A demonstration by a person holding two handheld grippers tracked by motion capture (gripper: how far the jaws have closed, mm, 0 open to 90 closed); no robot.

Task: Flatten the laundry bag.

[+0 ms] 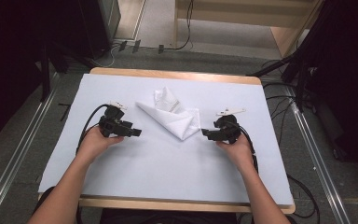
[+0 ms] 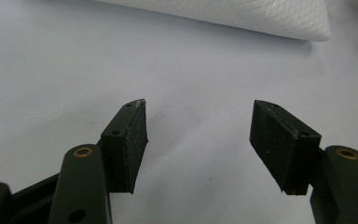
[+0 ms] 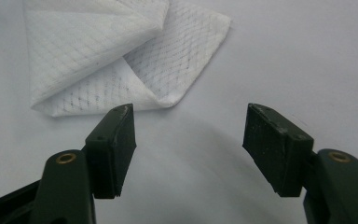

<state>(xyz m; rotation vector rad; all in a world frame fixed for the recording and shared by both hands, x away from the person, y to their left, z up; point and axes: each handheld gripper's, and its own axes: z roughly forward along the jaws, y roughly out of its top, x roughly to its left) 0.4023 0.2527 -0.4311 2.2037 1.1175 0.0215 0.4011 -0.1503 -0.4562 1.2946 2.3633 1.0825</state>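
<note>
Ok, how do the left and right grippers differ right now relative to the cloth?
The left gripper sits left of the folded cloth, with bare table between; the right gripper sits at its right, closer to the cloth's near corner. In the left gripper view the cloth lies far ahead; in the right gripper view the cloth lies just beyond the jaws. Shared: both are open, empty, pointing inward at the cloth.

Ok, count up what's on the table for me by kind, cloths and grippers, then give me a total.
White cloth: 1
Black grippers: 2, the left gripper and the right gripper, both open with nothing between the jaws
Total: 3
</note>
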